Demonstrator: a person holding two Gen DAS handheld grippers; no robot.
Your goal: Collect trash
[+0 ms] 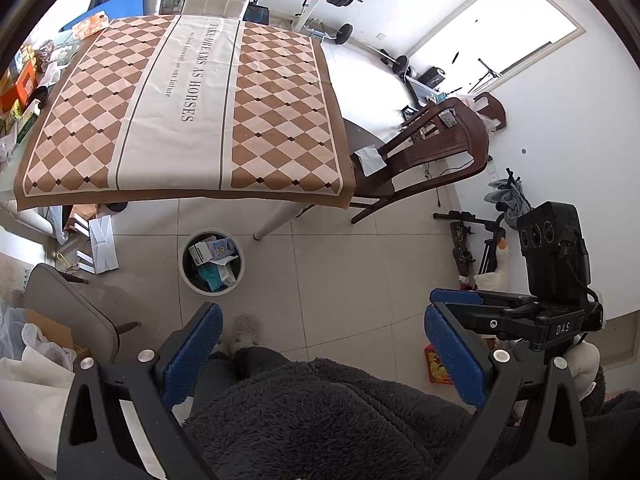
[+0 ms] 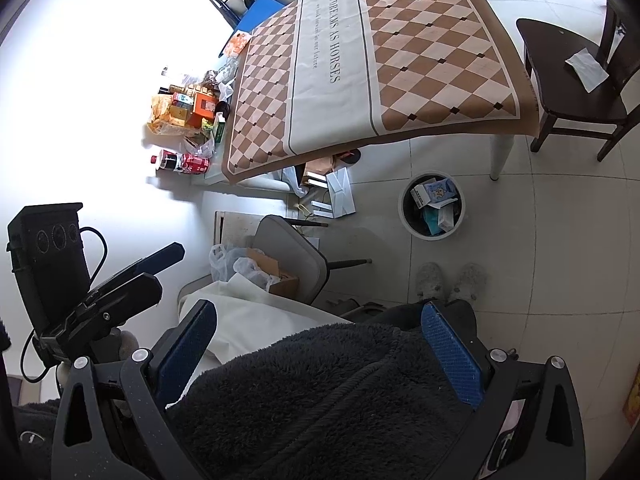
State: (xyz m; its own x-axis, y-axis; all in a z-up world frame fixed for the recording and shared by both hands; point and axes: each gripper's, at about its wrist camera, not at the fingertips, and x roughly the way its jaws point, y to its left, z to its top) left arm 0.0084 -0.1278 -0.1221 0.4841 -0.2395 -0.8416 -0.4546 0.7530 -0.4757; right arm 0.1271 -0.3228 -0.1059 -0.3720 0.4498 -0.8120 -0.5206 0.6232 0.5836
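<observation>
Left wrist, checkered tablecloth (image 1: 180, 112), tiled floor (image 1: 340, 264)

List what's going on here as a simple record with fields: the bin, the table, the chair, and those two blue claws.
bin: round, white, on the floor by a table leg, holding small boxes
table: checkered cloth, bare on top
chair: dark wood, a white paper on its seat
left gripper: open, holding nothing
right gripper: open, holding nothing
person: dark fleece, slippers
</observation>
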